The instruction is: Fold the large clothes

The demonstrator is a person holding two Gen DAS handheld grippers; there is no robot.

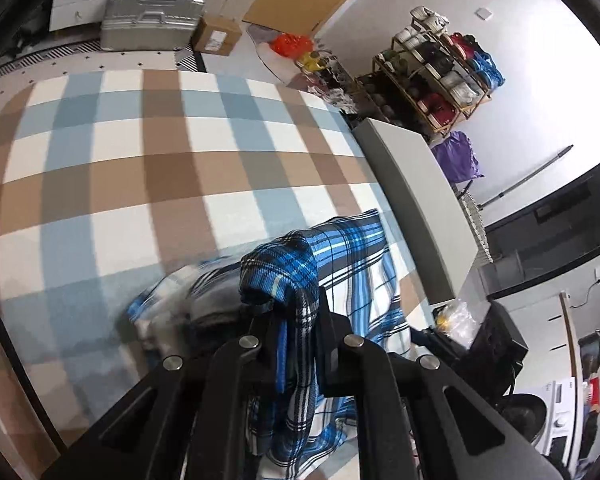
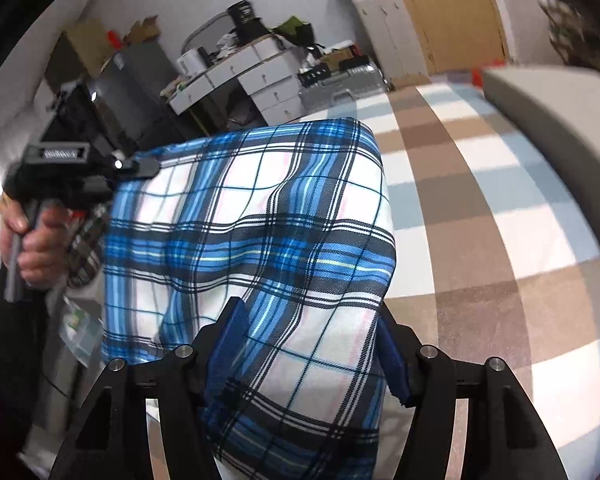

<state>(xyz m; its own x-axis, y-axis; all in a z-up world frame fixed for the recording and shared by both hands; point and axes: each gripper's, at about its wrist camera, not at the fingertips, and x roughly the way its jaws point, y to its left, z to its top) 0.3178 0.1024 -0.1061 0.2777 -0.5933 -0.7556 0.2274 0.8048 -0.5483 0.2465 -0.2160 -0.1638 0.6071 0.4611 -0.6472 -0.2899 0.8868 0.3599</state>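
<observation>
Grab step. Left claw [image 1: 288,320] clamped tight on a bunched corner of the plaid shirt [image 2: 260,220], lifted off the bed [image 1: 140,160] near its right edge. Right claw [image 2: 308,344] half open, cloth between, not pinched. Next: close right, spread flat.

The blue-and-white plaid cloth garment [image 2: 260,216] runs off the frame's bottom edge; its bunched folds [image 1: 172,304], lower left of centre, are motion-blurred.

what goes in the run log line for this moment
left tool: shut on blue plaid cloth | right tool: open, cloth between fingers | surface: brown-blue checked mat
</observation>
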